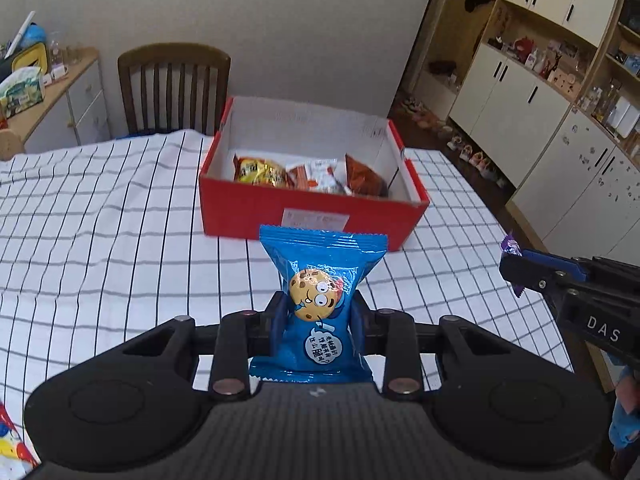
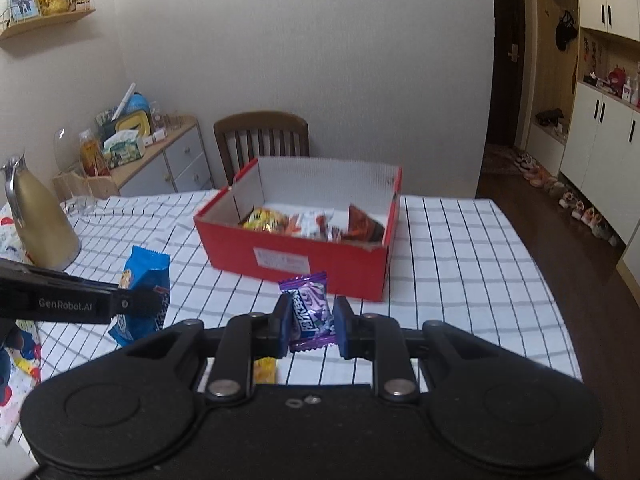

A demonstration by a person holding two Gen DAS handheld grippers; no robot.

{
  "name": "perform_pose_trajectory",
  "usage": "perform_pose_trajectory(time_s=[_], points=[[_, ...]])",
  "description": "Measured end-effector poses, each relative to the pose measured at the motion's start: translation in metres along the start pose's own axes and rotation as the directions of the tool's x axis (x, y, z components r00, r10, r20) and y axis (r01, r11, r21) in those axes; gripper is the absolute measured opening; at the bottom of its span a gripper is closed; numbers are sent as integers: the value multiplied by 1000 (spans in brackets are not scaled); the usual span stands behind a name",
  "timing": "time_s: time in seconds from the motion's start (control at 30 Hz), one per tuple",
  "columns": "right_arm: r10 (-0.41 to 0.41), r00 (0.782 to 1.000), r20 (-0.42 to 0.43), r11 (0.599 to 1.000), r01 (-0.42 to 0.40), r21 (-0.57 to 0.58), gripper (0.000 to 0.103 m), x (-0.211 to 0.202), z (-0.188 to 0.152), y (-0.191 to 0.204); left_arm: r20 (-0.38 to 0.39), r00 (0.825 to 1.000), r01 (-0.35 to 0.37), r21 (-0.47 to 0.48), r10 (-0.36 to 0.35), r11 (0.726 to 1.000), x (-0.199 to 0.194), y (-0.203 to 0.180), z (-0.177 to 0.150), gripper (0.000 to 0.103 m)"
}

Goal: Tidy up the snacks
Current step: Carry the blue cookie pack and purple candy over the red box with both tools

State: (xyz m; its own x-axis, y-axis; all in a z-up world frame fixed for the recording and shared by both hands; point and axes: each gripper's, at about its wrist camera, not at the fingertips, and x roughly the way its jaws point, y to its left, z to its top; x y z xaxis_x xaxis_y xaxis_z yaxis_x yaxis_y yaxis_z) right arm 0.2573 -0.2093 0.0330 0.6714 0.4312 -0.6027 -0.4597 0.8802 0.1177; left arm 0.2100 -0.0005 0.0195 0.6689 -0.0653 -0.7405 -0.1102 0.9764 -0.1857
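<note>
The left hand-held gripper (image 1: 318, 316) is clamped on the blue cookie packet (image 1: 322, 276) and the right hand-held gripper (image 2: 312, 322) on the purple candy (image 2: 310, 308), both above the desk (image 2: 460, 264), with the red box (image 2: 300, 256) straight ahead, nearer the right one.

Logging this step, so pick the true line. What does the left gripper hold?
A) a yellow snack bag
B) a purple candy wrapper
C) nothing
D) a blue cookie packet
D: the left gripper has its fingers clamped on the blue cookie packet, held upright short of the red box; the purple candy is in the right gripper.
</note>
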Motion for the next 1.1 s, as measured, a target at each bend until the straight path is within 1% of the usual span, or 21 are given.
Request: perform_pose_trajectory(time_s=[0.2,0.5,0.67,0.73,0.83,0.97,1.1], points=[[-4,999,43,1000,6,-28,20,15,29,-1,50,999,-15,13,15,1000,6,-3,36,31],[-13,997,82,1000,14,-17,20,51,72,-14,85,993,-80,19,78,997,34,0,81,31],[-30,996,88,999,33,-40,20,75,92,-17,76,993,-92,17,90,996,57,9,106,31],[-30,996,84,998,35,-50,20,86,99,-19,73,992,-108,17,106,994,66,12,116,31],[-31,998,63,998,34,-51,21,105,106,-21,65,990,-123,18,122,992,79,15,129,31],[-35,998,42,997,38,-67,21,128,110,-21,51,988,-150,34,148,988,99,17,140,31],[-30,999,12,998,31,-62,21,151,112,-21,18,985,-175,43,174,984,123,21,146,31]])
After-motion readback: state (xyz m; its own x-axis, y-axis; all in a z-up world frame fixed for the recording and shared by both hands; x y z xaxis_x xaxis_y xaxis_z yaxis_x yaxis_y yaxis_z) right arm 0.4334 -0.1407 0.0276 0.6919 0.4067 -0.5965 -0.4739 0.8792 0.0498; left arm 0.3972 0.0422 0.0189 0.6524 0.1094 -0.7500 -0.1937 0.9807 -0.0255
